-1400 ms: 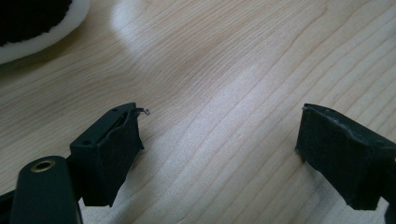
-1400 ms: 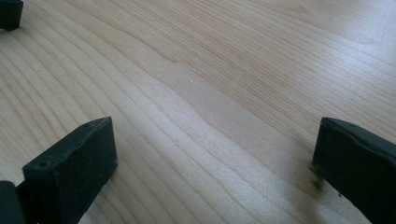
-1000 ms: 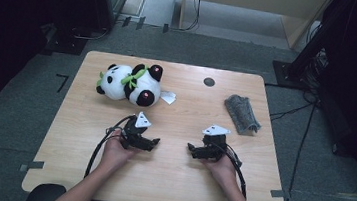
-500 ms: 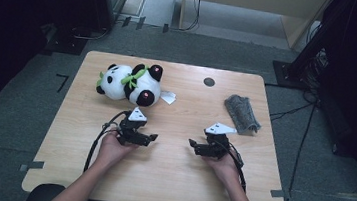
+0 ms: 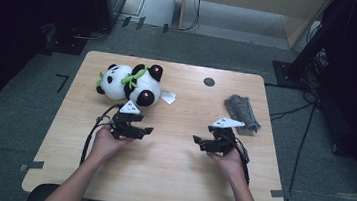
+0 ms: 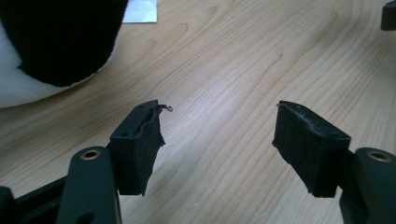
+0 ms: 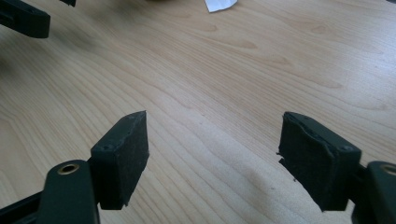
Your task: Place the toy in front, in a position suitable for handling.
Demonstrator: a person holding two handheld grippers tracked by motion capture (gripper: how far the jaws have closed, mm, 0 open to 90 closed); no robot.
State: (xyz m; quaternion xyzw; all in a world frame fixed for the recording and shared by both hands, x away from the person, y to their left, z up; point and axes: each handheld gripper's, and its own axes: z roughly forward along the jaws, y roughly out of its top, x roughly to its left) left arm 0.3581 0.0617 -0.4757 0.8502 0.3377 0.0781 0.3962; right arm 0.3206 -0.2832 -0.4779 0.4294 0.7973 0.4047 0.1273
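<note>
We see both hands have risen off the tabletop since before, nearer the panda. The left gripper has just been closing, the right gripper opening; both gape, holding nothing.

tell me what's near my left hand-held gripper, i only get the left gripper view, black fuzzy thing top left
Observer: That is a plush panda lying on its side on the table, just beyond the left hand-held gripper.
Operator: anything else on the table
Observer: A grey cloth lies crumpled near the right edge, beyond the right hand-held gripper.
Operator: is the right one holding anything
Observer: No, the right gripper view shows its jaws apart with bare wood between them.
</note>
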